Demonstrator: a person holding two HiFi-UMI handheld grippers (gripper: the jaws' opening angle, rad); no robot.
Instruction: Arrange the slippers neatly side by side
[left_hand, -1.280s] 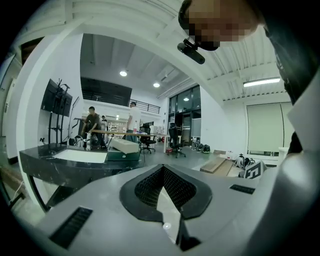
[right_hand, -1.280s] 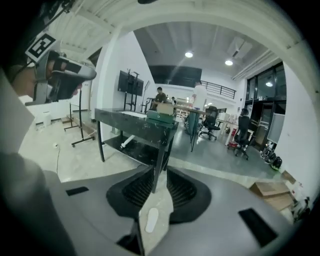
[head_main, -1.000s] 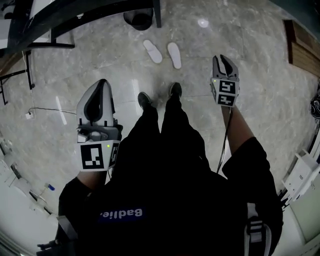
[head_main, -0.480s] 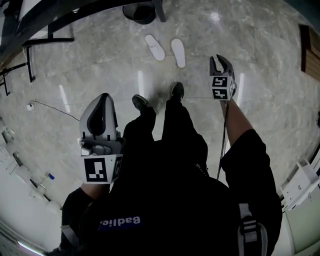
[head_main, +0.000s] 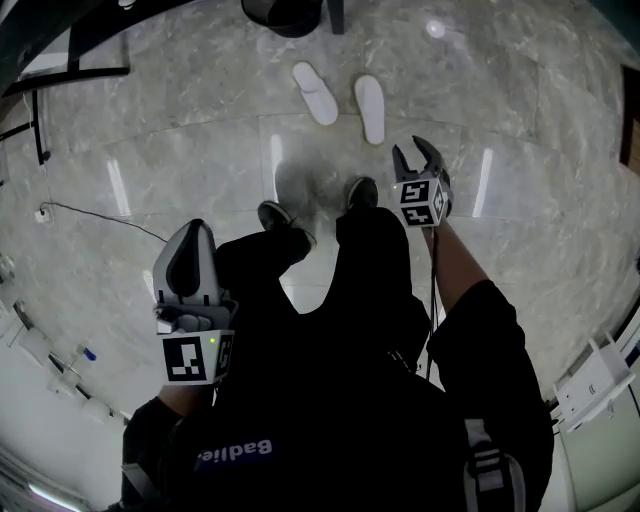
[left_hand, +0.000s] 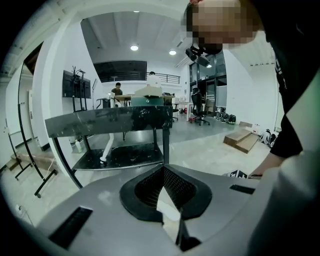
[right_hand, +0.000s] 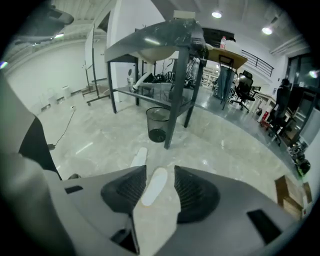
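Observation:
Two white slippers lie on the grey marble floor ahead of the person's feet, the left slipper (head_main: 315, 92) angled, the right slipper (head_main: 371, 108) nearly straight, with a gap between them. My right gripper (head_main: 415, 152) hovers just short of the right slipper, its jaws opening with nothing held. In the right gripper view that slipper (right_hand: 154, 186) shows on the floor through the gap of the gripper (right_hand: 160, 177), and the other slipper (right_hand: 139, 156) lies left of it. My left gripper (head_main: 195, 228) hangs by the left leg, shut and empty. In the left gripper view that gripper (left_hand: 162, 170) faces a table, with no slippers in sight.
A black waste bin (head_main: 285, 12) stands beyond the slippers beside a table leg (right_hand: 177, 95). The person's dark shoes (head_main: 283, 222) stand just behind the slippers. A thin cable (head_main: 100, 215) runs over the floor at left. White fixtures (head_main: 595, 375) stand at lower right.
The right gripper has come in toward the right slipper and its jaws have spread apart. The left gripper has dropped lower beside the leg. The slippers have not moved on the floor.

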